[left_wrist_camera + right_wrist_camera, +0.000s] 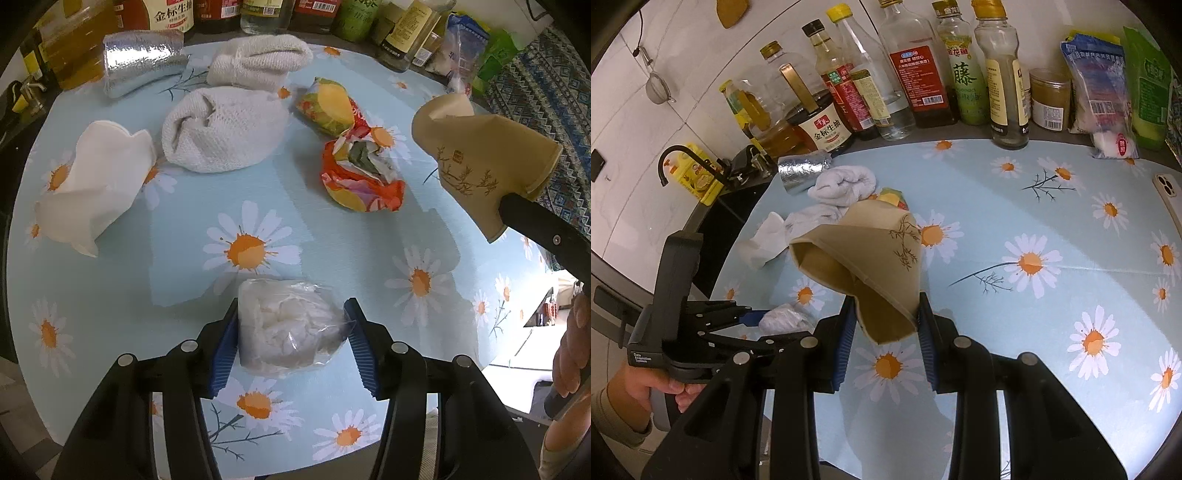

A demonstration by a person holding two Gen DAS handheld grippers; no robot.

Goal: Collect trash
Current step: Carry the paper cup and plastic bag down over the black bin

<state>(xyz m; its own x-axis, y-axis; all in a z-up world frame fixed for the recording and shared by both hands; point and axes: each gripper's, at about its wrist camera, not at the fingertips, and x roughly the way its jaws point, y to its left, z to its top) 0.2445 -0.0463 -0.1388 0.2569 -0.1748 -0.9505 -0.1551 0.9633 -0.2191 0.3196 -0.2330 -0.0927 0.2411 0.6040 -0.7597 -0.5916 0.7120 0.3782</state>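
My left gripper is shut on a clear plastic bag of white crumpled stuff, low over the daisy-print tablecloth. My right gripper is shut on a crushed tan paper cup and holds it above the table; the cup also shows at the right of the left wrist view. On the table lie an orange snack wrapper, a yellow-green wrapper, a white tissue, two white knitted cloths and a silver foil piece.
Several sauce and oil bottles stand along the back edge. Food bags stand at the back right. A phone lies at the right edge. A black faucet is at the far left, off the table.
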